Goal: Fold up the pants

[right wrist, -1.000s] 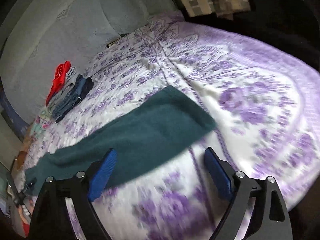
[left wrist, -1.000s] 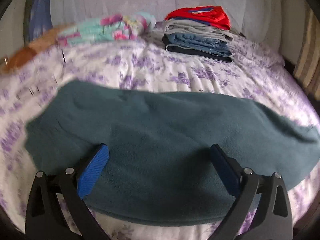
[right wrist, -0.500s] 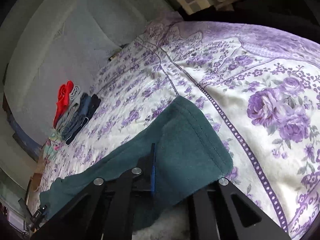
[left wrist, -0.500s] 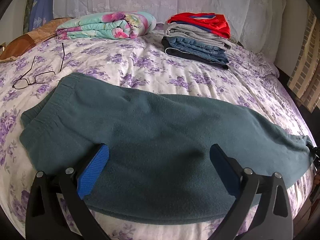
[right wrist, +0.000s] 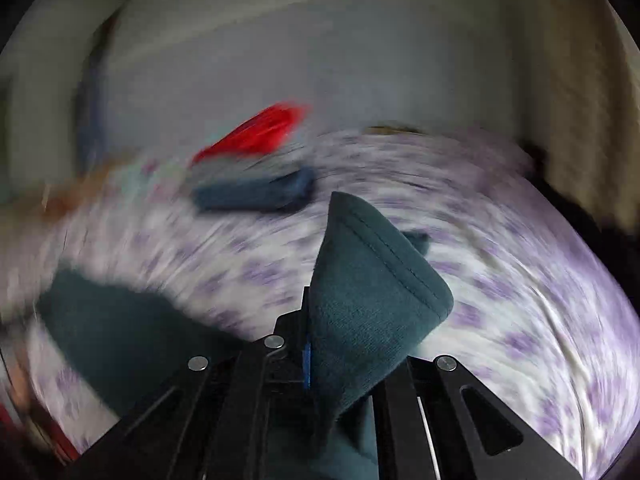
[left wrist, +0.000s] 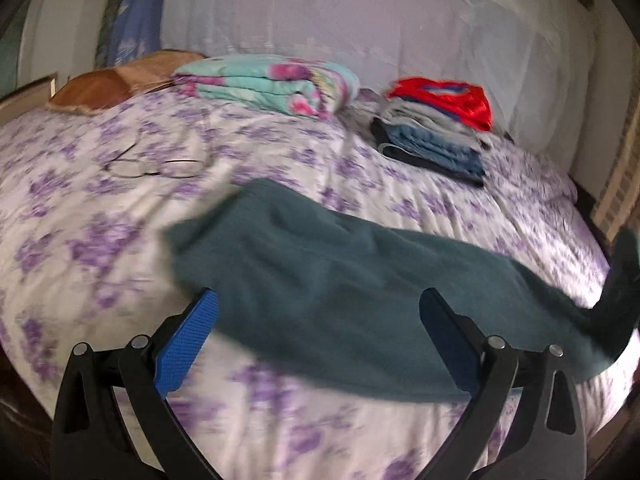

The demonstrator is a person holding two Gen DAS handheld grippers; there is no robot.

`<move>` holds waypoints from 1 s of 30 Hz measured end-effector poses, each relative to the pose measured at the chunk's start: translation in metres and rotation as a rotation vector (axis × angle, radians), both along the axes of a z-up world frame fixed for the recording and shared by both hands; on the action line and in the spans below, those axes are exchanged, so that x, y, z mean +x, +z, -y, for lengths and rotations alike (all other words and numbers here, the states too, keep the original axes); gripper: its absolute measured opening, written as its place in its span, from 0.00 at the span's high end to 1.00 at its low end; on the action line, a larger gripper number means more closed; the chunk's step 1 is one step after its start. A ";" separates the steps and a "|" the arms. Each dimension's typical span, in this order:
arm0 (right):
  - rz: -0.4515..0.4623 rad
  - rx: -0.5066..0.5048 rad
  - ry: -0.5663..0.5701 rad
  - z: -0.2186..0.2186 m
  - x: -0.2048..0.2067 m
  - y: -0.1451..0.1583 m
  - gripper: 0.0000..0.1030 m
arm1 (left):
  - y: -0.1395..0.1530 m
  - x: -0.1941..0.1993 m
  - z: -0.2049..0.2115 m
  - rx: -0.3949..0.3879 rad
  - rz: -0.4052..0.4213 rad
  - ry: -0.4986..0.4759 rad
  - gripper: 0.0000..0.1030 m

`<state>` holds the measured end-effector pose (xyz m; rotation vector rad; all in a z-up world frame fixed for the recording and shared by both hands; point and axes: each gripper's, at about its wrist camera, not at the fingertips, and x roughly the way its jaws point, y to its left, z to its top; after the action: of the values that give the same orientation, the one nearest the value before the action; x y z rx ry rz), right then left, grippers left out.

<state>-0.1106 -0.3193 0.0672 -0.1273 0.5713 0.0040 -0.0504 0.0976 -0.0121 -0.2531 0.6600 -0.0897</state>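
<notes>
A: Where are the dark teal fleece pants?
B: Spread across the purple-flowered white bedspread, nearer than the stack of folded clothes topped with red; wire-rimmed glasses lie left of the waistband.
A: The tongs?
B: The right gripper has just clamped down, pinching the hemmed leg cuff, which stands above the bedspread. The left gripper is spread wide over the pants, holding nothing

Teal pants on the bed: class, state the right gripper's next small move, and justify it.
Probably carry the pinched hem across toward the waistband end. The right gripper is shut on the teal pants, their hem already lifted off the floral bedspread, while the left gripper is open over the middle.
</notes>
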 end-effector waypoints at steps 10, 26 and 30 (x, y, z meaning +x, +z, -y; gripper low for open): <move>-0.077 -0.261 0.352 -0.127 -0.032 -0.027 0.45 | -0.006 -0.006 -0.054 -0.141 -0.015 0.050 0.05; -0.008 -0.180 0.118 -0.087 0.006 -0.041 0.26 | -0.014 0.006 -0.064 -0.197 -0.083 0.012 0.05; -0.187 -0.248 0.148 -0.083 0.035 -0.086 0.12 | -0.014 0.005 -0.080 -0.215 -0.087 0.060 0.05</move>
<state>-0.0756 -0.2362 -0.0184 -0.4139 0.7468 0.0894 -0.0449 0.1772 -0.0258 -0.4862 0.7291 -0.0923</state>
